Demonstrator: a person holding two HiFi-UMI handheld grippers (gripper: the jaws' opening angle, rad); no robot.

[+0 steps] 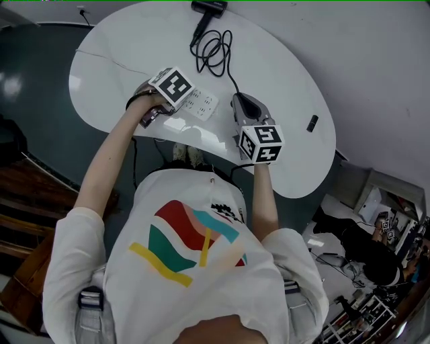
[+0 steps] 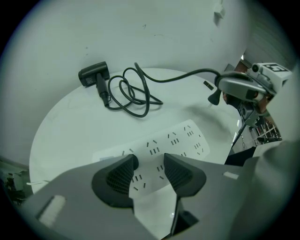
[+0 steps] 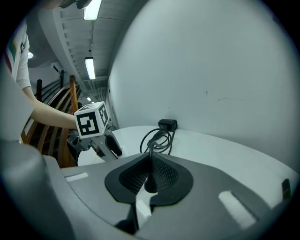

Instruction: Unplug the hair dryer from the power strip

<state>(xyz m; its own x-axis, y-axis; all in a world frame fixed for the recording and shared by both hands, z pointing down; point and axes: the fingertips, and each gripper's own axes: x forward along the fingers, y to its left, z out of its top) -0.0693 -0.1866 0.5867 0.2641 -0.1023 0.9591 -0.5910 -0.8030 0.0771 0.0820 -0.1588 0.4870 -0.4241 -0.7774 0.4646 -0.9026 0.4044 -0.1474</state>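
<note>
The black hair dryer [image 1: 209,7] lies at the far edge of the white table [image 1: 121,47], and its cord [image 1: 213,50] is coiled in front of it. My right gripper [image 3: 150,161] is shut on the black plug [image 3: 149,180] at the cord's end. It holds the plug [image 2: 214,98] in the air, off to the right of the white power strip [image 1: 199,104]. No plug shows in the strip's sockets [image 2: 173,139]. My left gripper [image 2: 150,159] points steeply down over the strip's near end. Its jaws are open and hold nothing.
A small black object [image 1: 312,123] lies near the table's right edge. The table's curved front edge runs close under both grippers. A wall stands behind the table. Wooden stairs [image 1: 20,201] are at the left and cluttered gear [image 1: 376,248] at the lower right.
</note>
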